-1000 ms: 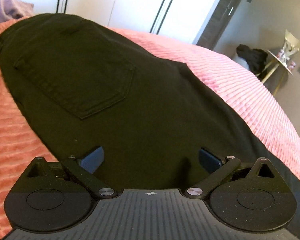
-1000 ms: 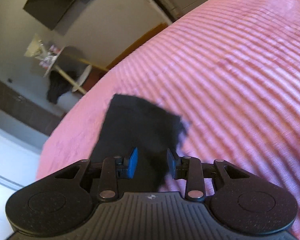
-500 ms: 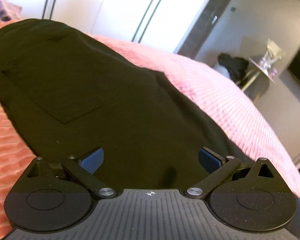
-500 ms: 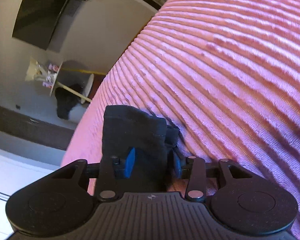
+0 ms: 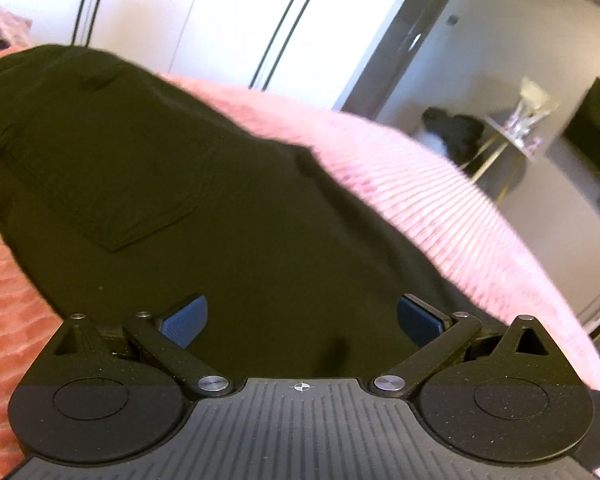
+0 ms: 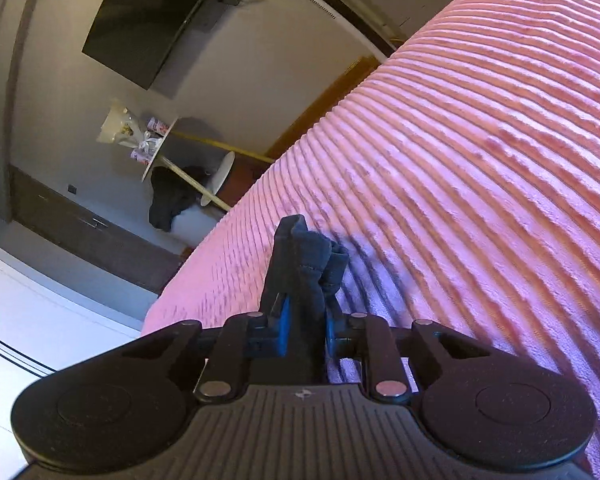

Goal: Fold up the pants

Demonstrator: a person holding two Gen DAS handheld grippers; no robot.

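Black pants (image 5: 188, 208) lie spread on the ribbed pink bedspread (image 5: 440, 208). Above them hangs the left gripper (image 5: 302, 316), jaws wide apart and holding nothing. Jaws just closing, the right gripper (image 6: 306, 320) pinches a bunched pant hem (image 6: 306, 256).

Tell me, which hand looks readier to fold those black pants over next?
Probably the right: its fingers have just been closing on a bunched end of the pants, while the left gripper stands open over flat fabric.
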